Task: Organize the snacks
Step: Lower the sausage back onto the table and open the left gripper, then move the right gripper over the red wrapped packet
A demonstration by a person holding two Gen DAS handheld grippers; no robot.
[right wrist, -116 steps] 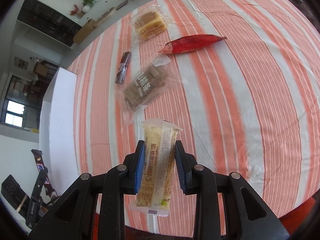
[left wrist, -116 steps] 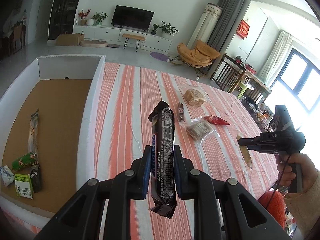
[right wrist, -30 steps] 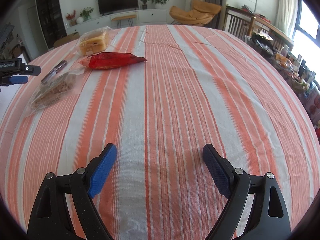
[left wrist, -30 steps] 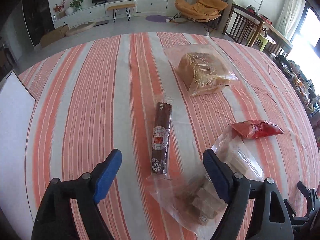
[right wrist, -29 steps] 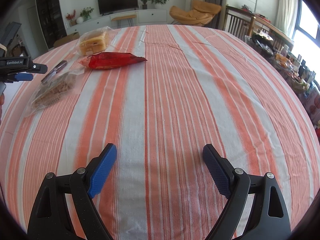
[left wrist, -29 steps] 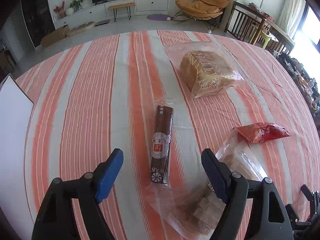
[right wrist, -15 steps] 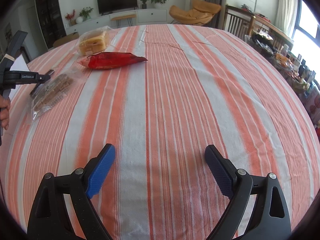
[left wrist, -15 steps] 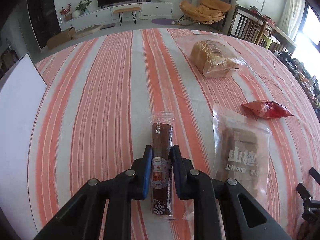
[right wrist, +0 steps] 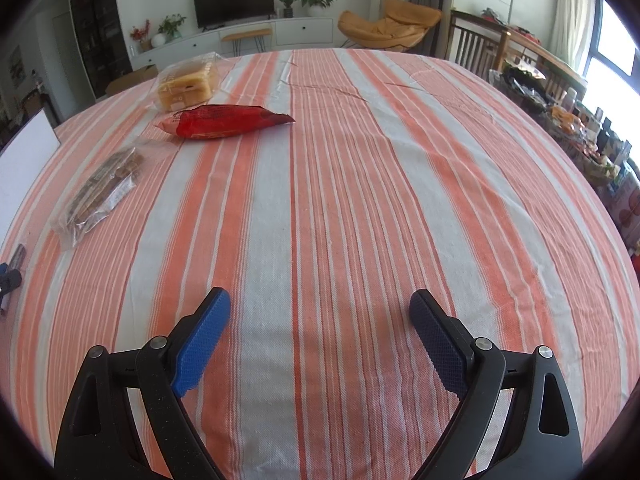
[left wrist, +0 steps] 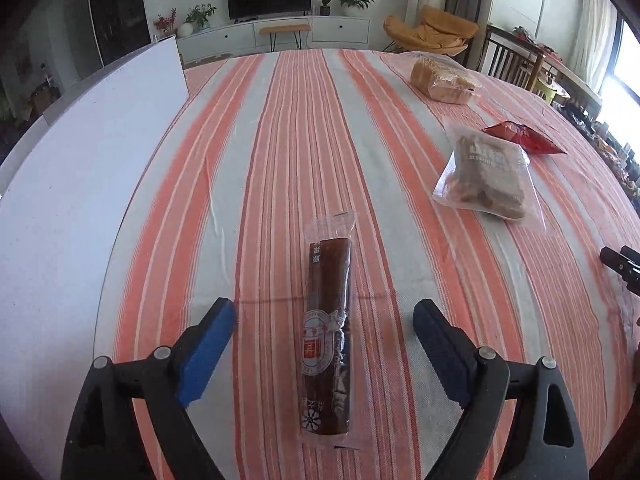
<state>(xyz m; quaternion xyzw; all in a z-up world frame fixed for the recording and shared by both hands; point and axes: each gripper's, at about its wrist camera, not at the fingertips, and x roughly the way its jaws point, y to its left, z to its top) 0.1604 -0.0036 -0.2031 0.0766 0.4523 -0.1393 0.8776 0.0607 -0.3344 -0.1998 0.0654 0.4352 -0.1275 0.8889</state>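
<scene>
Left wrist view: the left gripper (left wrist: 322,336) stands with its blue-padded jaws spread wide, one on each side of a long dark-brown snack stick in a clear wrapper (left wrist: 328,338) that lies flat on the orange-and-white striped tablecloth (left wrist: 280,128), lengthwise along the fingers and touching neither pad. To the left rises the white wall of a large box (left wrist: 92,152). Far right lie a clear bag of brown biscuit pieces (left wrist: 490,174), a red foil packet (left wrist: 520,138) just beyond it, and a clear bag of yellow cake slices (left wrist: 442,78) farther off.

Right wrist view: the right gripper (right wrist: 320,330) is likewise wide open and empty, over bare cloth, well apart from the same red packet (right wrist: 224,121), biscuit bag (right wrist: 102,190) and cake bag (right wrist: 188,82) at far left.

Step in hand, as judged: picking up the snack stick for the box. The next move calls for closing squarely on the stick's middle, low enough to catch the body rather than the slippery wrapper edge, then lifting it leftward over the box wall.
</scene>
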